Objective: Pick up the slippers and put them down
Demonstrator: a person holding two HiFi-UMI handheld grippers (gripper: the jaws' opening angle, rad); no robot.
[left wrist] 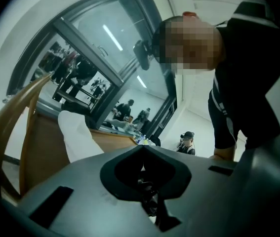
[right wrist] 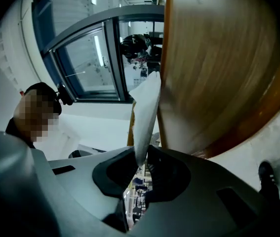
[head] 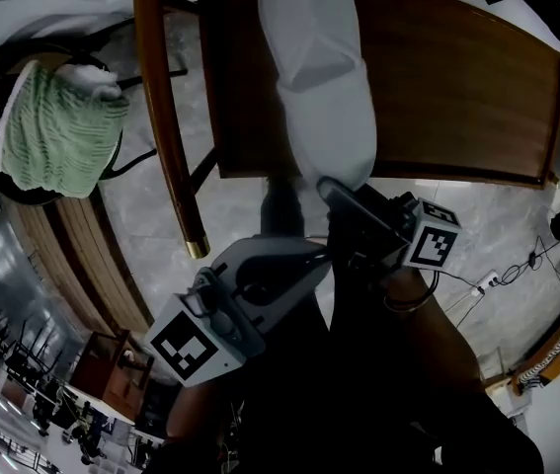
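Observation:
One white slipper (head: 319, 77) stretches over the brown wooden chair seat (head: 457, 87); whether it rests on the seat I cannot tell. My right gripper (head: 334, 188) is shut on its near end. In the right gripper view the slipper's edge (right wrist: 147, 115) runs down between the jaws, with the chair's wood (right wrist: 219, 68) close on the right. My left gripper (head: 284, 235) is beside the right one, just below the seat's front edge. Its view has the slipper (left wrist: 78, 137) off to the left, and its dark jaws (left wrist: 148, 194) sit mostly hidden in the grey housing. No second slipper is in view.
The chair's curved wooden back rail (head: 166, 107) runs down the left of the seat. A green towel (head: 52, 131) lies on a round black stand at far left. Cables (head: 517, 265) trail on the marble floor at right. A person in black (left wrist: 248, 83) bends close by.

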